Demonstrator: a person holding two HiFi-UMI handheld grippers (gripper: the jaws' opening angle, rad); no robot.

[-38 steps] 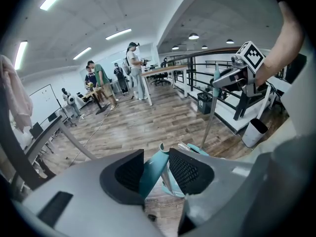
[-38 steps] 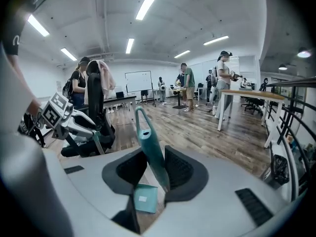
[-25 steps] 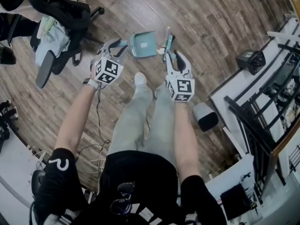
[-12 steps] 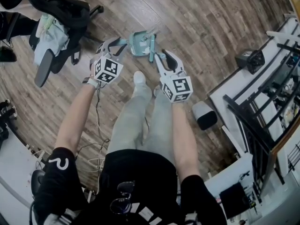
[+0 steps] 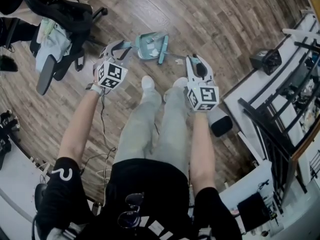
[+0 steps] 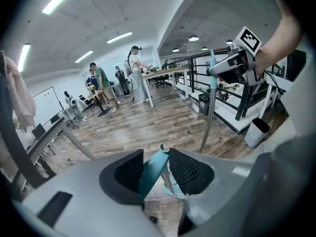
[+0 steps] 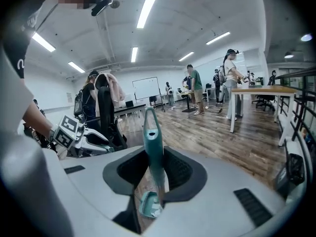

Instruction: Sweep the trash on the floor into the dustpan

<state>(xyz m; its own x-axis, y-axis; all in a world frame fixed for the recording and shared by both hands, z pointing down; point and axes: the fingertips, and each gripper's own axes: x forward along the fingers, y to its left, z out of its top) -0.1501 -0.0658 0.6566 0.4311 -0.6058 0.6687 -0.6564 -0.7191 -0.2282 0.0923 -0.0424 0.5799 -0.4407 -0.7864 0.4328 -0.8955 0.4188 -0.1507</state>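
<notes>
Pressing the dustpan's lip flat on the floor helps; your left gripper is clamped on its handle. Your right gripper, closed on the broom handle, has the head at the dustpan's mouth. Pale trash lies inside. Use short inward strokes.

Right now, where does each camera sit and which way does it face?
Head view: on the head, facing steeply down at the floor; arms, legs, left gripper and right gripper show.
Left gripper view: on the left gripper, looking along jaws shut on the dustpan handle; right gripper shows.
Right gripper view: on the right gripper, looking along jaws shut on the broom handle; left gripper shows.
Shared: both grippers appear in all three.
</notes>
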